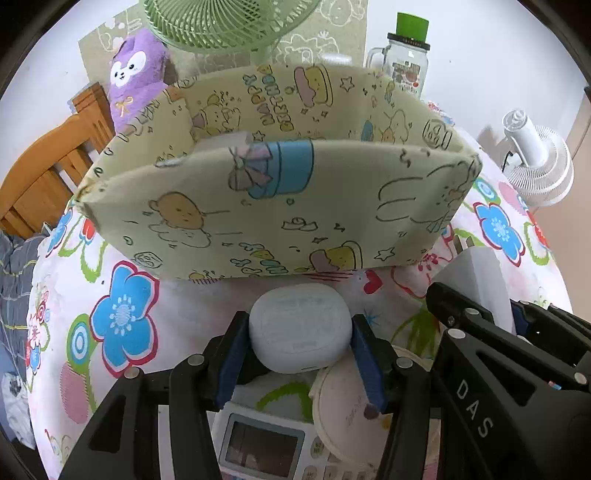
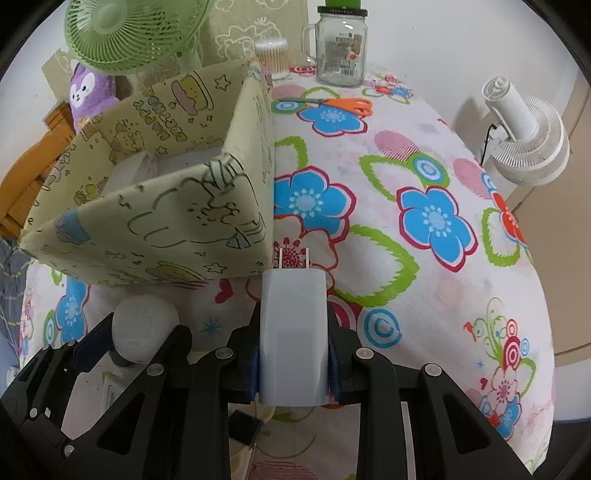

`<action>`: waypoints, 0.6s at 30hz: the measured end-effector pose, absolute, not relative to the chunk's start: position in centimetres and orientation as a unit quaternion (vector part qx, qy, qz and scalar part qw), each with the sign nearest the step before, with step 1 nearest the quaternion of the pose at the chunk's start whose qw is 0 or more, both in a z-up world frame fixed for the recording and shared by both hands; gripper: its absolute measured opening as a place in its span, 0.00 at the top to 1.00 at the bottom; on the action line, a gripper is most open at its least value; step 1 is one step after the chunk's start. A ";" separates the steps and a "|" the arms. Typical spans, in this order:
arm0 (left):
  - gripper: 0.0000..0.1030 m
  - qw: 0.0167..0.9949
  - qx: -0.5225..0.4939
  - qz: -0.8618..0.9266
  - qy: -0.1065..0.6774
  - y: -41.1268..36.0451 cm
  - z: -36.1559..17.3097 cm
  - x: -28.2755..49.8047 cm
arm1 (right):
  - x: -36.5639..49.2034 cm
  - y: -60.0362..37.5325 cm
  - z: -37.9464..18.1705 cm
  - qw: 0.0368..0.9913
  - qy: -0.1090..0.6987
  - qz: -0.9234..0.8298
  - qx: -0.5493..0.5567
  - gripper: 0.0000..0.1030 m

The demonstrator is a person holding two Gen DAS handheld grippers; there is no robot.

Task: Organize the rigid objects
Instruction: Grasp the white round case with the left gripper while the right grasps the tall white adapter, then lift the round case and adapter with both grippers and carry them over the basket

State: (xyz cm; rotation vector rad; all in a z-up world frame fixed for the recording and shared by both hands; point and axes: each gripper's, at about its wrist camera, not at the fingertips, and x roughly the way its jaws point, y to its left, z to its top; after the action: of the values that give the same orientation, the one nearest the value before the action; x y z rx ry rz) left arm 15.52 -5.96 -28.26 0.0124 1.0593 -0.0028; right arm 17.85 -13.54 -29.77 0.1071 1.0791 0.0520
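My left gripper (image 1: 300,332) is shut on a white rounded earbud case (image 1: 299,326), held just in front of a yellow cartoon-print storage box (image 1: 280,206). My right gripper (image 2: 293,354) is shut on a white plug charger (image 2: 293,332) with its two prongs pointing forward, close to the box's near right corner (image 2: 255,236). The earbud case in the left gripper also shows in the right wrist view (image 2: 144,332). A white object (image 2: 147,166) lies inside the box.
Below the left gripper lie a white remote with a screen (image 1: 262,443) and a cream round lid (image 1: 347,410). Orange scissors (image 2: 332,104), a glass jar (image 2: 341,48), a cotton swab tub (image 2: 273,55), a green fan (image 2: 129,33), a white fan (image 2: 524,136) and a purple plush (image 2: 90,92) surround the floral table.
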 end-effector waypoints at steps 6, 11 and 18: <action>0.45 0.869 -0.002 0.001 0.495 -5.6 -26.6 15.2 | 17.2 -13.3 -28.0 0.864 0.501 0.022 0.049 0.70; 0.45 0.877 -0.001 0.002 0.481 -5.2 -24.9 14.8 | 16.8 -13.1 -26.3 0.871 0.487 0.024 0.050 0.70; 0.45 0.882 -0.003 0.007 0.471 -4.9 -23.1 13.6 | 15.7 -12.8 -24.4 0.879 0.473 0.029 0.049 0.70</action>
State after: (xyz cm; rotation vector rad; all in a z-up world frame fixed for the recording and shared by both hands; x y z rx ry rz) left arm 13.59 -4.89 -23.13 -0.0066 0.9809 0.0148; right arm 15.74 -12.81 -24.36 0.1027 0.9867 0.0596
